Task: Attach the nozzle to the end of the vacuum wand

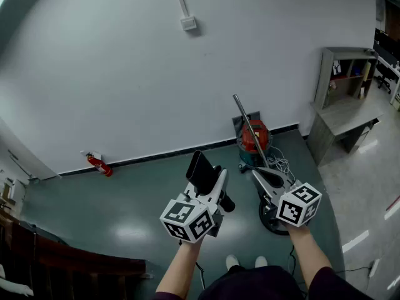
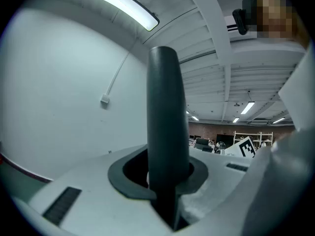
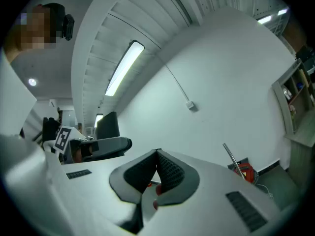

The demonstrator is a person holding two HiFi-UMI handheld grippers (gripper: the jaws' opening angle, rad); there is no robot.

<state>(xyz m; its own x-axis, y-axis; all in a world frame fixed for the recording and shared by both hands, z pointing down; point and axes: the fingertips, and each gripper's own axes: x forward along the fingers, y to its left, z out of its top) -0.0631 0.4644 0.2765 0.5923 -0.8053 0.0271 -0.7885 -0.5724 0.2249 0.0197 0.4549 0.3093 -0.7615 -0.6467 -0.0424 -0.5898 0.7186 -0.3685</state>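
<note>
Nozzle (image 1: pixel 201 172), dark and flat, stands clamped between the jaws of your left hand-held gripper (image 1: pixel 212 189). Your right hand-held gripper (image 1: pixel 262 177) beside it is closed on nothing. Ahead on the floor (image 1: pixel 125 211), the red vacuum (image 1: pixel 255 141) stands by the wall, its metal wand (image 1: pixel 245 119) sticking up, well apart from the nozzle.

Cool, even indoor light comes from ceiling strip lights (image 2: pixel 120 4). The pale wall (image 1: pixel 125 74) is bright, and the green floor (image 1: pixel 119 199) carries soft glare patches. Both gripper views bend strongly and darken at the corners. The dark nozzle (image 2: pixel 165 132), close to the lens, looks soft.
</note>
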